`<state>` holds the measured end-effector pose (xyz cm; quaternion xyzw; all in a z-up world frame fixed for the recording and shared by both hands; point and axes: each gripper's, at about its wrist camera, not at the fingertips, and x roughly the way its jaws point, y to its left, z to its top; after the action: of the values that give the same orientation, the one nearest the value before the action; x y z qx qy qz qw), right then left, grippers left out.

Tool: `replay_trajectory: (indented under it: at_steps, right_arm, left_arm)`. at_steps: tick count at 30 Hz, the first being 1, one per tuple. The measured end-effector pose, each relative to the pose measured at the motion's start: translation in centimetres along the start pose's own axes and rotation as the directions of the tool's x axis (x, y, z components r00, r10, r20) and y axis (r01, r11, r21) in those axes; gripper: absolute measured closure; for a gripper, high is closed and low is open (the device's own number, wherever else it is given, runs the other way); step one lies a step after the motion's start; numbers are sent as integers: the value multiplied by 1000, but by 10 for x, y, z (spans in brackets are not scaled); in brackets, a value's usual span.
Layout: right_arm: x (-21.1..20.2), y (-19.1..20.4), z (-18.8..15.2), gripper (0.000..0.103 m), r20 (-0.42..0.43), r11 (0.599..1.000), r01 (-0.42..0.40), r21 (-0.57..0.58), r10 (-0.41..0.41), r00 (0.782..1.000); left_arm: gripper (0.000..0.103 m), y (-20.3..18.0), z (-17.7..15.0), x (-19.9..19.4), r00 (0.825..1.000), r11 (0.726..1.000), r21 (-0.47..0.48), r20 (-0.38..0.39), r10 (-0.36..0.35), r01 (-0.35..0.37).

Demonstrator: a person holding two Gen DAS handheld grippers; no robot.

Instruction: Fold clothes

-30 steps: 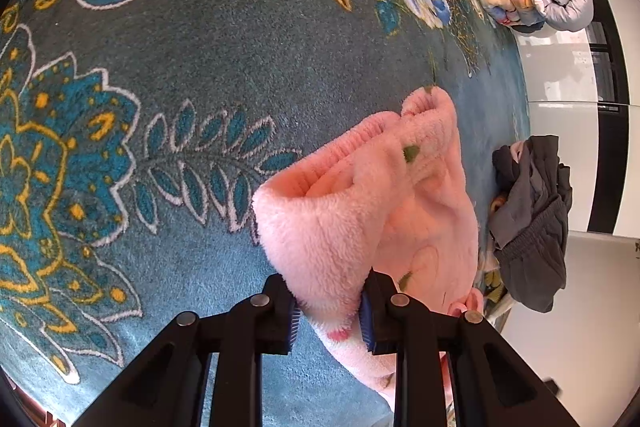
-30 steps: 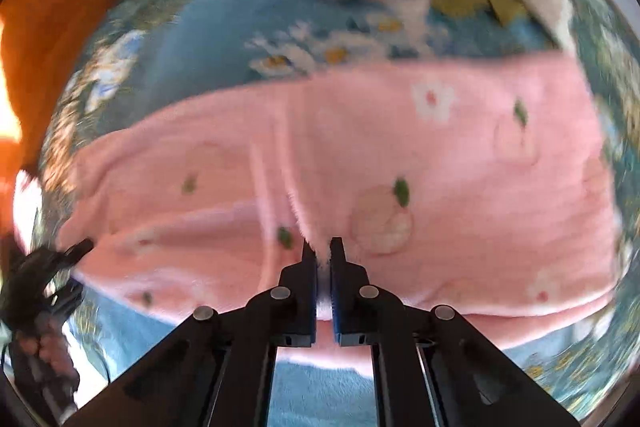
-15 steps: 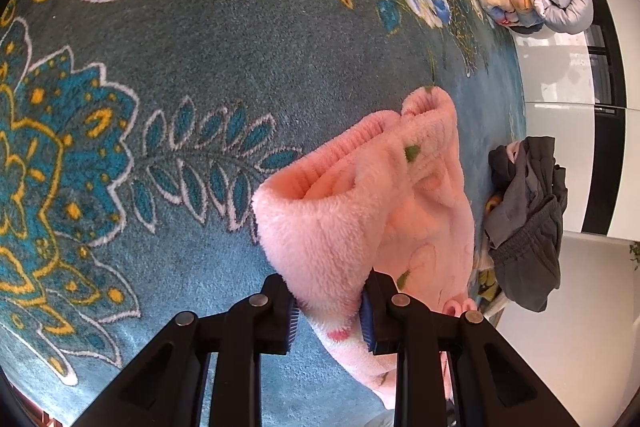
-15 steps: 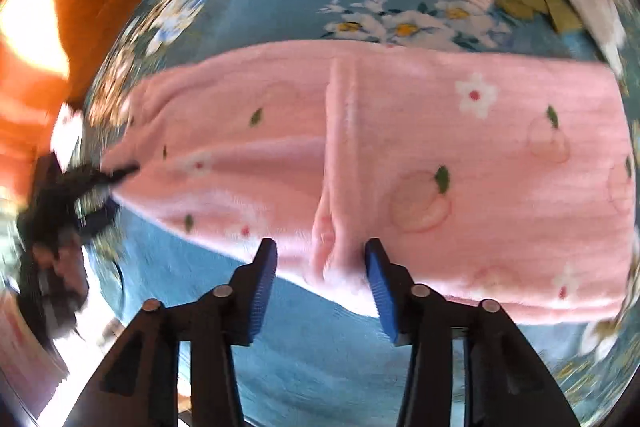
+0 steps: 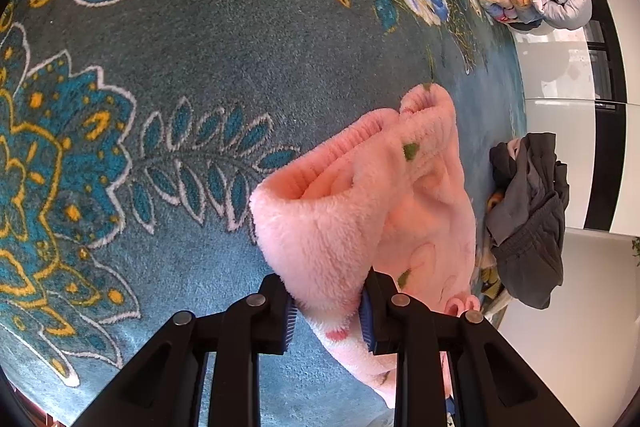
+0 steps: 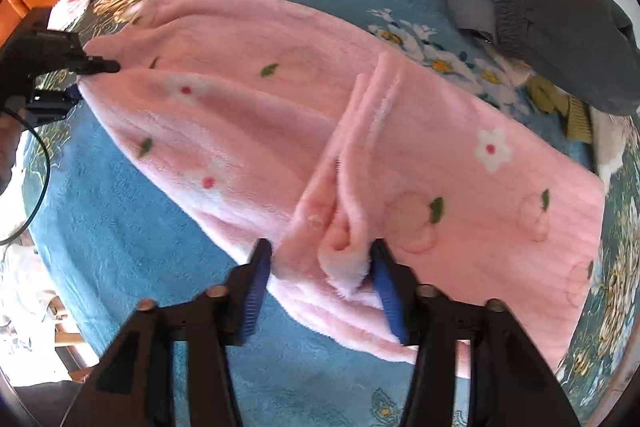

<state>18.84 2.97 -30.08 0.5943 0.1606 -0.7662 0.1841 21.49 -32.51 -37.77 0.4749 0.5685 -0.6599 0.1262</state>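
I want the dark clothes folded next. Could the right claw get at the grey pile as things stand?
Probably yes: the right claw is open, and only the flat pink garment lies between it and the grey pile; nothing covers the pile.

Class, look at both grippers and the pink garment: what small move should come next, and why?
Probably close the right gripper on the bunched ridge of the pink garment: its jaws stand open around that ridge, while the left gripper already pinches one end.

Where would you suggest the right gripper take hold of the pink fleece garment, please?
At the raised ridge of bunched fleece on the near edge of the pink fleece garment, coming in low from the near side. The right gripper is open, straddling that ridge; elsewhere the cloth lies flat. The left gripper holds the far end.
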Motion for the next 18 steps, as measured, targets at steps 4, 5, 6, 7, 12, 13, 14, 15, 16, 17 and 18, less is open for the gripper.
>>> replay_trajectory:
  at_steps: [4, 5, 6, 7, 12, 13, 14, 15, 16, 17, 18]
  right_arm:
    - [-7, -32, 4, 86, 35, 970, -117, 213, 112, 993]
    - [-12, -47, 4, 87, 59, 945, -148, 292, 136, 989]
    - [-21, -66, 0, 87, 90, 914, -168, 369, 144, 985]
    - [-33, -88, -6, 87, 126, 878, -181, 443, 139, 982]
    - [-131, -206, -47, 88, 215, 751, -59, 657, -112, 970]
    - [-155, -225, -50, 88, 222, 735, -16, 678, -185, 957]
    - [-180, -243, -54, 88, 227, 715, 27, 698, -256, 940]
    - [-198, -255, -55, 88, 229, 703, 61, 709, -311, 923]
    - [-209, -260, -53, 88, 229, 701, 88, 708, -346, 910]
    - [-215, -261, -48, 88, 229, 705, 108, 701, -367, 902]
    - [-216, -258, -41, 88, 231, 716, 119, 688, -372, 899]
  left_arm:
    - [75, 0, 0, 0, 1000, 1000, -7, 3, 1, -1]
    - [75, -1, 0, 0, 1000, 1000, -7, 3, 4, -3]
    - [74, -1, 0, 0, 1000, 1000, -8, 2, 5, -5]
    - [74, -1, 0, 0, 1000, 1000, -11, 1, 6, -6]
    - [74, -2, 2, 1, 1000, 1000, -21, -4, 3, -3]
    - [73, -2, 2, 2, 1000, 1000, -23, -4, 1, -1]
    - [73, -1, 2, 2, 1000, 1000, -27, -3, -1, 1]
    - [73, -1, 2, 3, 1000, 999, -32, -2, -4, 4]
    - [72, 0, 1, 3, 1000, 999, -38, -1, -7, 7]
    - [72, 1, 1, 3, 1000, 999, -45, 1, -9, 9]
    - [71, 2, 1, 3, 1000, 999, -51, 2, -12, 12]
